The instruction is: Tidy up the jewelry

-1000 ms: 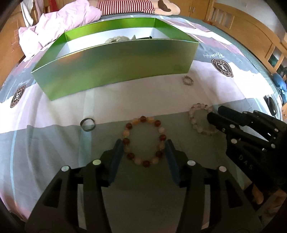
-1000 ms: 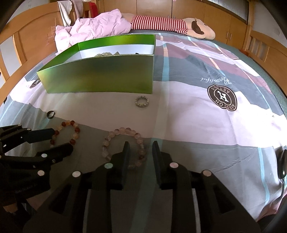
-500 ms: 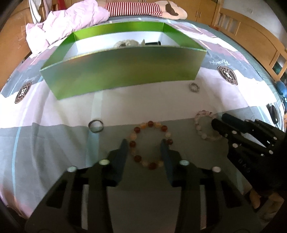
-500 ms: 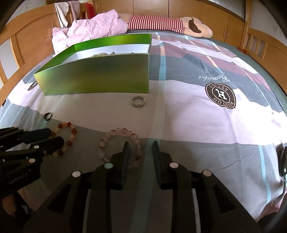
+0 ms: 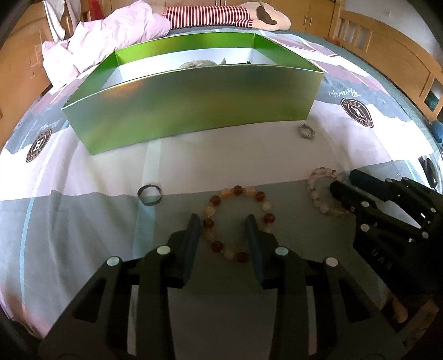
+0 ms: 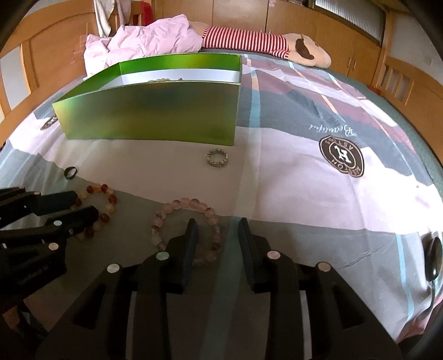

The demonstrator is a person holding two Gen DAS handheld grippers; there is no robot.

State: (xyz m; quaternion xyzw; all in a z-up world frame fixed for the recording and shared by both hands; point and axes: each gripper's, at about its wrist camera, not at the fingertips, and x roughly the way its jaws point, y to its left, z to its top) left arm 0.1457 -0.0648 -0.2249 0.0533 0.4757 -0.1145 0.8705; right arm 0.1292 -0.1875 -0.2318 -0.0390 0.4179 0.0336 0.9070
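A red and amber bead bracelet [image 5: 238, 193] lies flat on the bedsheet. My left gripper [image 5: 223, 221] is open over it, its jaws astride the bracelet's left part. A pale pink bead bracelet [image 6: 182, 205] lies to the right. My right gripper [image 6: 217, 224] is open, its jaws astride that bracelet's right side. A dark ring [image 5: 149, 194] lies to the left, a small silver beaded ring [image 5: 306, 131] near the green box [image 5: 193, 110]. The box holds some pale jewelry [image 5: 196, 63].
The bed has wooden rails [image 5: 387, 47] on the right and a pink blanket [image 5: 110, 36] and striped plush toy [image 5: 221, 16] behind the box. A dark object [image 6: 433, 259] lies at the bed's right edge.
My left gripper has narrowed its opening and drawn back, so the left jaw now sits beside the bracelet's left beads. The right gripper has shifted slightly right over the pink bracelet.
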